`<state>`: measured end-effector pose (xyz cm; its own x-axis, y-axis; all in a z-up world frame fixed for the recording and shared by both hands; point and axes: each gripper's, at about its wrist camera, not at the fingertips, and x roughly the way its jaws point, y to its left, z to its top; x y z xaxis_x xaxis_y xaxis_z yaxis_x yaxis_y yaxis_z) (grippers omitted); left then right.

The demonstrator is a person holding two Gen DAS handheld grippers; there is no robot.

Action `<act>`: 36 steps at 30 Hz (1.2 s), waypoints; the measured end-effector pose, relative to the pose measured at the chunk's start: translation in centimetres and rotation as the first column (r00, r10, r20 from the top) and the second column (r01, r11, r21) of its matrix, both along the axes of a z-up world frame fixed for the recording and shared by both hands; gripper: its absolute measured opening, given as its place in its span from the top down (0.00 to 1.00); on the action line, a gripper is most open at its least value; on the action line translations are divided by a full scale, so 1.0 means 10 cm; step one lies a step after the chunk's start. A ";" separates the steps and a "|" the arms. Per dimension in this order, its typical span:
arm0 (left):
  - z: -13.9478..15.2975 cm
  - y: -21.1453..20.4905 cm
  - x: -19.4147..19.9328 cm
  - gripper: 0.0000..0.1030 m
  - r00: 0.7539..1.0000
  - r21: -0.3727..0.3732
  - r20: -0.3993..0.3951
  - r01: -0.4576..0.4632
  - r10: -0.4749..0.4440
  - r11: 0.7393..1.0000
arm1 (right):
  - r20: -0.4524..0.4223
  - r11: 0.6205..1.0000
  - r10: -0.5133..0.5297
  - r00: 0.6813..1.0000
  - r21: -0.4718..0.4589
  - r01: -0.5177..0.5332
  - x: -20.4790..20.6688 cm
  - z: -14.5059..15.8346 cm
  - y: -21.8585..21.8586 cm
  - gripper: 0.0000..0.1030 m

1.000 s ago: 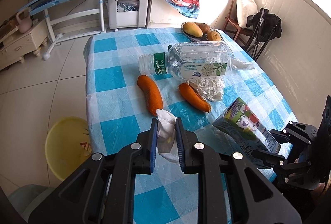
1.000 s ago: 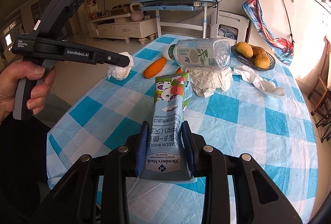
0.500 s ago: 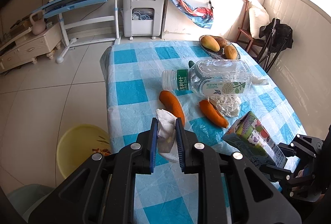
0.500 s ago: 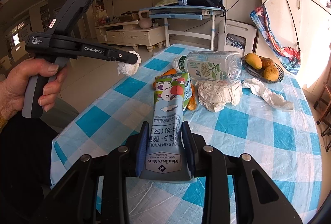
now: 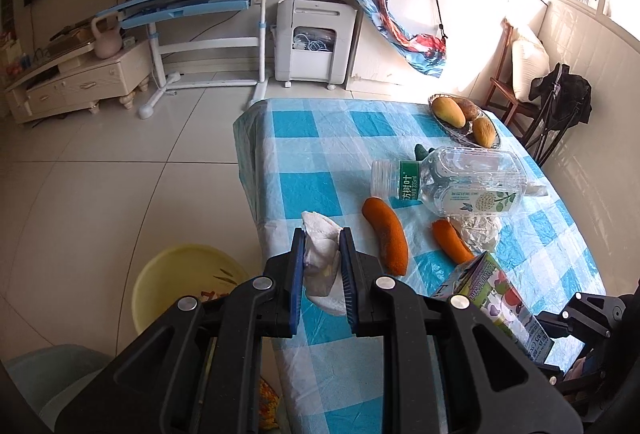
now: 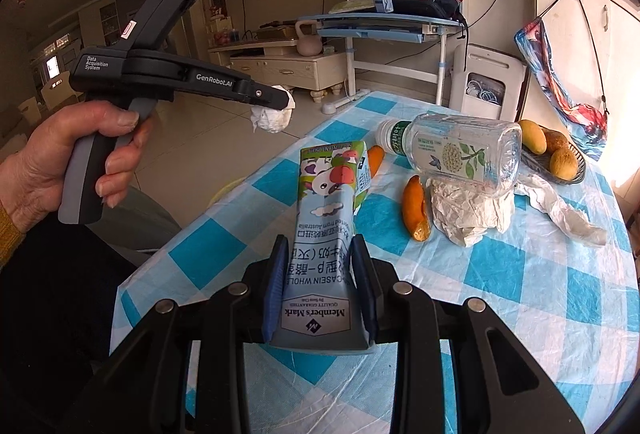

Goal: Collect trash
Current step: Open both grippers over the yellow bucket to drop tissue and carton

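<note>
Checked tablecloth [image 5: 320, 189] half cleared: left gripper [image 5: 322, 262] clamps tissue [image 5: 320, 254], right gripper [image 6: 320, 274] clamps milk carton [image 6: 328, 218]; bottle [image 5: 452, 181], crumpled paper [image 6: 468, 209], peels [image 5: 386, 234] remain, bin [image 5: 176, 286] waiting.

Left tongs [image 5: 322, 258] and right tongs [image 6: 320, 268] are clamped, angled downward.

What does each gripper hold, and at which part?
Left gripper: crumpled tissue, pinched across its middle. Right gripper: milk carton, by its bottom end.
</note>
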<state>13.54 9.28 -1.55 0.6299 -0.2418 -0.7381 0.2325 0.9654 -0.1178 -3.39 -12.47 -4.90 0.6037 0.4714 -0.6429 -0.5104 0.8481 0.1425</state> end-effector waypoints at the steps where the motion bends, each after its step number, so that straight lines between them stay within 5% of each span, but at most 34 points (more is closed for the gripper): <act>1: -0.01 0.06 0.03 0.83 1.000 -0.008 -0.006 -0.020 0.020 1.000 | -0.002 1.000 0.004 1.000 0.011 -0.004 0.04 0.01 0.06 0.68; 11: -0.29 0.91 0.34 0.83 0.960 -0.157 -0.141 -0.262 0.241 0.952 | -0.020 0.992 0.123 0.992 0.042 -0.122 0.46 0.12 0.72 0.68; 20: -0.66 1.49 0.52 0.83 0.904 -0.216 -0.265 -0.395 0.335 0.893 | -0.109 0.980 0.197 0.974 0.031 -0.195 0.86 -0.01 1.22 0.68; 27: -0.66 1.91 0.42 0.47 0.829 -0.288 -0.272 -0.554 0.488 0.781 | -0.148 0.968 0.243 0.959 -0.021 -0.249 1.02 -0.14 1.67 0.68; 29: -0.63 2.04 0.37 0.42 0.813 -0.317 -0.273 -0.580 0.514 0.750 | -0.169 0.966 0.247 0.954 -0.036 -0.256 1.09 -0.20 1.78 0.68; 36: -0.60 2.14 0.31 0.39 0.793 -0.358 -0.272 -0.609 0.545 0.708 | -0.241 0.964 0.243 0.940 -0.049 -0.262 1.29 -0.44 2.05 0.68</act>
<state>16.61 30.67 -7.51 0.6483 -0.1595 -0.7445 -0.4038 0.7569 -0.5138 9.50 8.03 -9.26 0.3021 0.5311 -0.7916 -0.6705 0.7087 0.2196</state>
